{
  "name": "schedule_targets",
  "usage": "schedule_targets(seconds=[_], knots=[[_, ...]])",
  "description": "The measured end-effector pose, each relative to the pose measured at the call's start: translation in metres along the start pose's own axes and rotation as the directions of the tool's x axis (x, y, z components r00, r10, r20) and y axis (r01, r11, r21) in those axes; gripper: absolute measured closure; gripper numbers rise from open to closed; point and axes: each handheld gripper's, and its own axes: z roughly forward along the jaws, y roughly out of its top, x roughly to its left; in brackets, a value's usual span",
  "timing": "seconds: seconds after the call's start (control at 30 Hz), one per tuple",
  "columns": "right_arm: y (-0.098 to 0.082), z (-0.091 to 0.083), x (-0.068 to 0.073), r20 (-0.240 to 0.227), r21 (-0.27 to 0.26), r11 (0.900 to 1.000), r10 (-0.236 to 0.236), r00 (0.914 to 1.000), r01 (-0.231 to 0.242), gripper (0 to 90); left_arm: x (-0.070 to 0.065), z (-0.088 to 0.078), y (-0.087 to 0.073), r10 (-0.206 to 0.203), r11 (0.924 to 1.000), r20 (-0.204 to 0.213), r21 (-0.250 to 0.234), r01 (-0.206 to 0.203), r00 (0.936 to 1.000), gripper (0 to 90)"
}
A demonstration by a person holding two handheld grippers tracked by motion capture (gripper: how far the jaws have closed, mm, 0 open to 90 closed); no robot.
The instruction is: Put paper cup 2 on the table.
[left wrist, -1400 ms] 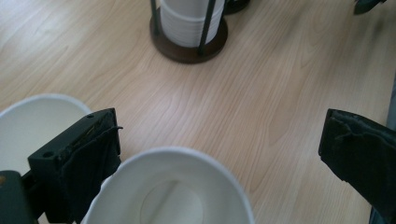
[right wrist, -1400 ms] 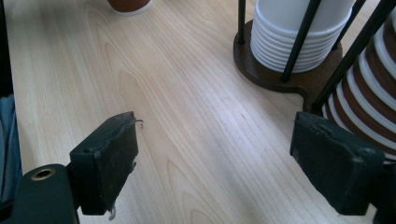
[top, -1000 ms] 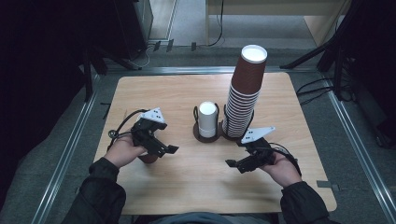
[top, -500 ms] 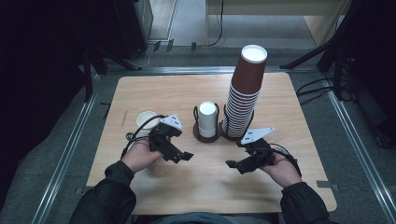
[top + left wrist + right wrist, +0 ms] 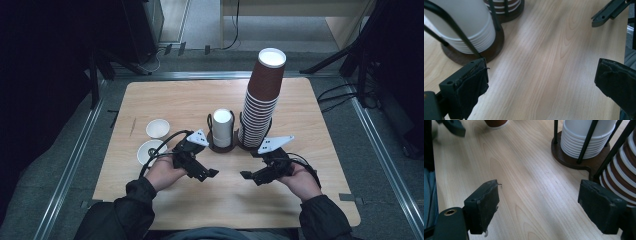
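Black jaws of the left gripper stand wide apart with nothing between them, hovering over bare wood just in front of the cup holder, a dark 2-ring wire stand at the middle of the wooden table. In the left gripper view its own jaws frame the plain tabletop, with the holder's round base and the white cup stack up and to the left of them. The right gripper is likewise released, its jaws spread and holding nothing, also just in front of the holder and a little to its right; the 2 grippers face each other, near but apart. In the right gripper view the white stack and the striped rims of the brown stack lie just beyond its right jaw. Inside the holder, the short white stack sits in the left ring and the tall brown cup stack in the right ring. 2 single cups stand upright left of the holder, close together, just beyond the left hand and its cable
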Motion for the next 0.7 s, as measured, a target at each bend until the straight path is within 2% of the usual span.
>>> schedule_targets(seconds=[0.17,0.27,0.43,0.7], knots=[[0.000,0.003,0.000,0.008,0.007,1.000,-0.003,1.0000,0.003,17.6,-0.004,0.009,-0.001,-0.002,1.0000,0.001,0.003,0.002,1.0000,0.0],[0.000,0.005,0.000,0.002,0.017,1.000,-0.008,1.0000,0.007,17.7,-0.007,0.015,-0.001,0.018,0.9997,-0.012,0.017,-0.018,0.9998,0.0],[0.000,0.008,-0.002,0.004,0.027,1.000,-0.005,1.0000,0.005,17.9,-0.008,0.020,-0.003,0.005,1.0000,0.021,0.004,-0.005,0.9998,0.0],[0.000,0.011,0.000,-0.018,0.031,0.998,-0.054,0.9984,0.054,19.0,-0.008,0.027,-0.006,0.014,0.9995,0.019,0.027,-0.014,0.9997,0.0]])
